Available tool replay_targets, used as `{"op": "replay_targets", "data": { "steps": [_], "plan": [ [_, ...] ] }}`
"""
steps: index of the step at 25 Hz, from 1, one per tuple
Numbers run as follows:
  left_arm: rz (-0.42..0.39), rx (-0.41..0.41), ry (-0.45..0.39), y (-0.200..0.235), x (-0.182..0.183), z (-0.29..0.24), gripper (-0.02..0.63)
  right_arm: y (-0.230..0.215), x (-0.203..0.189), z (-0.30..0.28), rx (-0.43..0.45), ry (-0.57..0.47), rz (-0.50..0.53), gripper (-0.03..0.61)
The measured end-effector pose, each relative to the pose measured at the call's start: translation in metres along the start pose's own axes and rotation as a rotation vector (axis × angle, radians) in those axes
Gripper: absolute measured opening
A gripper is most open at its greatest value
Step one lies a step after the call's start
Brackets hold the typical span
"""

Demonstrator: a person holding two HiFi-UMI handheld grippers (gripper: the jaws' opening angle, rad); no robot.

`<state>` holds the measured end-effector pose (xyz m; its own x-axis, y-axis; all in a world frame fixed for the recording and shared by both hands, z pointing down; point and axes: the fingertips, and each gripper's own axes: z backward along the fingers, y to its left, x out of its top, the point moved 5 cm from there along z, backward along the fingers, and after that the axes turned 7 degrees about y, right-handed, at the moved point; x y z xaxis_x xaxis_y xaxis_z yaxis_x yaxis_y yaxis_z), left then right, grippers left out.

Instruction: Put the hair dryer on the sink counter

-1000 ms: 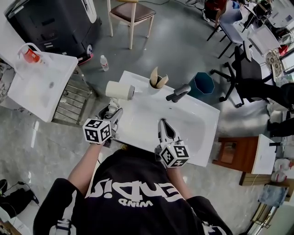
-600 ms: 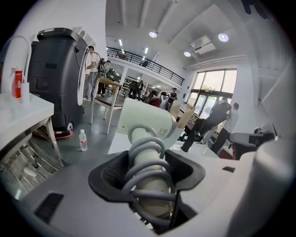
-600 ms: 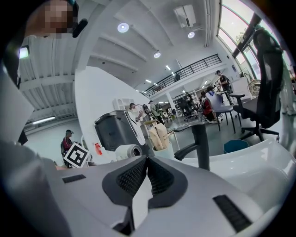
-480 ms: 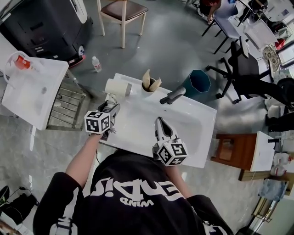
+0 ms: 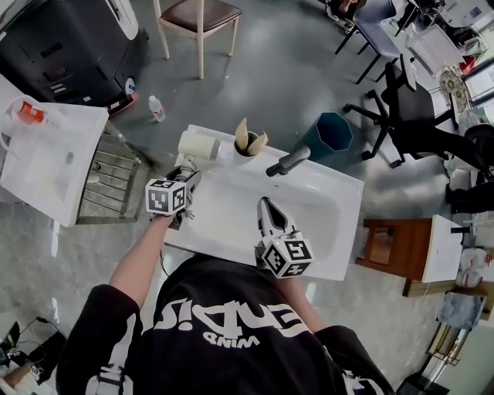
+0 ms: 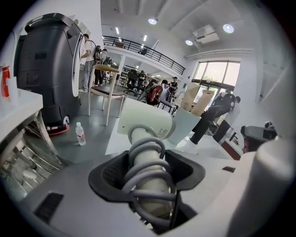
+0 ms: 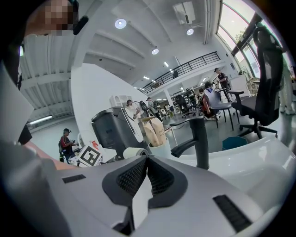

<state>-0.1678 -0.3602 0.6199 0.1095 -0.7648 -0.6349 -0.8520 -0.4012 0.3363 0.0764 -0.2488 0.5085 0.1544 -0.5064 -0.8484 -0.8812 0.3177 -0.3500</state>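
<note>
The white hair dryer (image 5: 199, 145) lies over the back left corner of the white sink counter (image 5: 340, 231); whether it touches the counter I cannot tell. My left gripper (image 5: 184, 177) is shut on its handle. In the left gripper view the handle (image 6: 149, 178), wrapped in grey coiled cord, fills the gap between the jaws of the left gripper (image 6: 147, 162), and the dryer's body (image 6: 147, 121) points away. My right gripper (image 5: 268, 212) hangs over the basin, shut and empty. In its own view the right gripper (image 7: 146, 159) has its pads touching.
A dark faucet (image 5: 287, 160) stands at the counter's back edge, with a cup of brown items (image 5: 247, 140) beside the dryer. A teal bin (image 5: 332, 133) is behind the sink, a wire rack (image 5: 116, 173) and another white basin (image 5: 46, 154) to the left, a chair (image 5: 197, 19) beyond.
My left gripper has moved a little forward along the counter's left side with the hair dryer still in it. The right gripper has barely moved over the basin.
</note>
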Motion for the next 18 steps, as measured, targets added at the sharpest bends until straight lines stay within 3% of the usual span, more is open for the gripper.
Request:
{"op": "replay_targets", "data": {
  "steps": [18],
  "plan": [
    [0.016, 0.012, 0.087, 0.012, -0.005, -0.026, 0.244, -0.006, -0.007, 0.003, -0.025, 0.016, -0.011, 0.025]
  ]
}}
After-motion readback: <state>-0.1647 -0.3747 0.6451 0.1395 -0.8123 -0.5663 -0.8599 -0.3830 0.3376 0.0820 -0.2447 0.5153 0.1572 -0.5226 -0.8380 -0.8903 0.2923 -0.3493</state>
